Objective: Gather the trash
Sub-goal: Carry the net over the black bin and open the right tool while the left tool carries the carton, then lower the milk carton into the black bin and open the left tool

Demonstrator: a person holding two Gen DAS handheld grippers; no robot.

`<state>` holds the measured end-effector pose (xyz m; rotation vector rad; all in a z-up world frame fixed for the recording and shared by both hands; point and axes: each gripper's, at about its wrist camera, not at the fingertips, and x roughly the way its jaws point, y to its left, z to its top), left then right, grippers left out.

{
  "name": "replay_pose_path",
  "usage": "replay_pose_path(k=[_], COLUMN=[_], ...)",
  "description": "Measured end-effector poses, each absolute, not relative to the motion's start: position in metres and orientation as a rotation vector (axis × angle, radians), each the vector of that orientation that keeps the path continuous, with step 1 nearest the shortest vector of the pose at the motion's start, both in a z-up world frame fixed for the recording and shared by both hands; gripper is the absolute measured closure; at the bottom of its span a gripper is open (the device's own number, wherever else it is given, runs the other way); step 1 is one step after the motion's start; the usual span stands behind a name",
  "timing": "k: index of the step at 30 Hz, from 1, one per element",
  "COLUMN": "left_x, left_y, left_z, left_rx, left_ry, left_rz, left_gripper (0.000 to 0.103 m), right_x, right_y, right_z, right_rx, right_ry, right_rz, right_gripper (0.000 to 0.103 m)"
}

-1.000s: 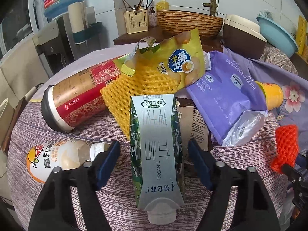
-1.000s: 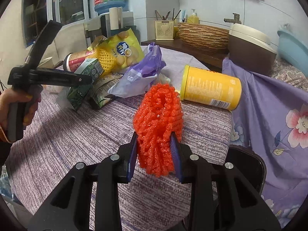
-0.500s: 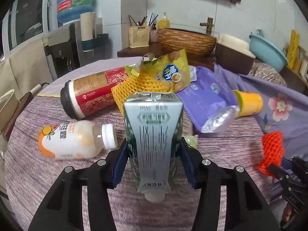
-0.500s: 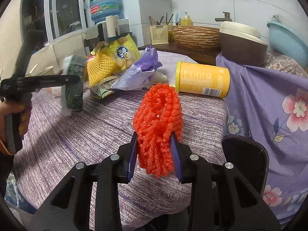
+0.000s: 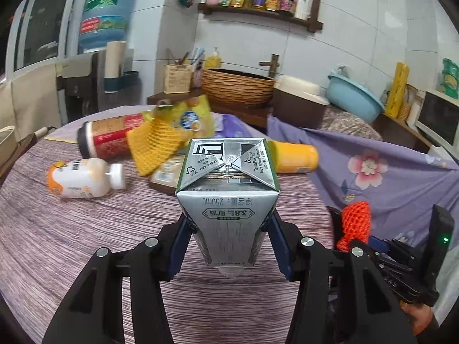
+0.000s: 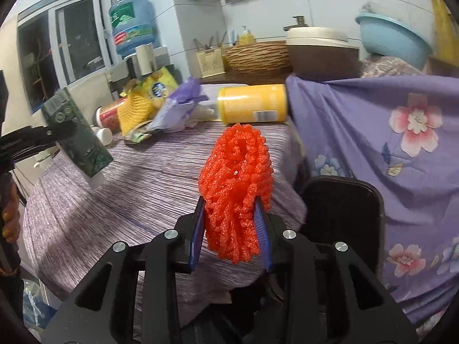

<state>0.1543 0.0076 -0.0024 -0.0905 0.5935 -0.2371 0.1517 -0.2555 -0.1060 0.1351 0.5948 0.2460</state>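
Above the striped purple table, well clear of its cloth, my left gripper clamps the milk carton by its two side faces, down near the spout end, with the folded base tipped up and away from me. It looks like an emptied carton, so I judge it light but easy to crush; the printed skin is slick, and a hold across the flat sides near a stiff folded end seems safest. At the table's near edge my right gripper is narrowed onto the orange foam net, pads sunk into its middle. That net is soft, springy and nearly weightless, and its open mesh should not slip. Further back on the table lie the yellow canister, the white bottle and the other wrappers.
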Motion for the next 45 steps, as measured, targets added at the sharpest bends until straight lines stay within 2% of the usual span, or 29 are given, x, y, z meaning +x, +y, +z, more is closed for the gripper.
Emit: replay_pose_path(k=[6, 11, 17, 18, 20, 21, 27, 31, 38, 45], left_x=[0.151, 0.156, 0.166, 0.168, 0.171, 0.173, 0.189, 0.199, 0.209, 0.221], left_y=[-0.046, -0.103, -0.161, -0.168, -0.183, -0.188, -0.197, -0.210, -0.256, -0.300], left_z=[-0.003, -0.007, -0.031, -0.036, -0.047, -0.051, -0.076, -0.096, -0.134, -0.175], left_rx=[-0.074, -0.038, 0.005, 0.018, 0.048, 0.058, 0.085, 0.083, 0.165, 0.260], left_ry=[0.593, 0.598, 0.660, 0.668, 0.687, 0.695, 0.769, 0.828, 0.901, 0.936], left_rz=[-0.366, -0.512, -0.626, -0.634, -0.645, -0.647, -0.654, -0.667, -0.716, -0.717], left_gripper=[0.052, 0.052, 0.052, 0.052, 0.052, 0.052, 0.052, 0.052, 0.052, 0.052], right_x=[0.165, 0.203, 0.234, 0.236, 0.239, 0.238, 0.216, 0.194, 0.155, 0.129], right_y=[-0.318, -0.364, -0.363, -0.364, -0.366, -0.368, -0.378, -0.396, -0.438, -0.464], right_z=[-0.129, -0.189, -0.251, -0.257, -0.269, -0.272, -0.254, -0.230, -0.215, -0.222], right_rx=[0.184, 0.272, 0.274, 0.273, 0.274, 0.278, 0.267, 0.271, 0.305, 0.346], right_ry=[0.683, 0.841, 0.945, 0.948, 0.956, 0.955, 0.902, 0.822, 0.770, 0.783], right_rz=[0.101, 0.039, 0.021, 0.016, -0.016, -0.026, -0.071, -0.129, -0.247, -0.313], right_gripper=[0.070, 0.070, 0.068, 0.065, 0.042, 0.039, 0.037, 0.027, 0.026, 0.026])
